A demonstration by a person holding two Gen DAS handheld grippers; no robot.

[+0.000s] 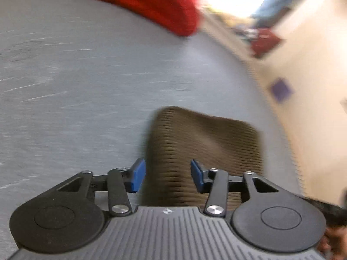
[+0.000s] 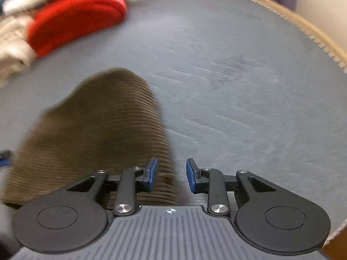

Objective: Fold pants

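Surface: a wide grey-blue bed or mat (image 2: 227, 69), faintly wrinkled; it bears everything in view; both pictures are smeared, so fine detail is unsure
Clothes pile: a red garment (image 2: 76, 19) and pale cream cloth (image 2: 13, 49) heaped at the far edge, well apart from the work
Pants: brown corduroy pants (image 2: 97, 134) lying on the surface just ahead of both grippers; in the left view a squarish end (image 1: 203, 143) reaches between the fingers; in the right view the bulk lies left of centre, its near edge under the left blue pad (image 2: 151, 174)
Handling: soft, limp and fairly thick by the look of the ribs; likely light but bulky when doubled; the ribbed nap should grip well in the pads; it will sag wherever unsupported
Where to hold: probably the two outer corners of the near end, pinching all layers at the hem or seam
Left gripper (image 1: 167, 175): jaws apart, cloth between them but not pinched
Right gripper (image 2: 171, 175): jaws apart, holding nothing; only the cloth's edge lies in the gap
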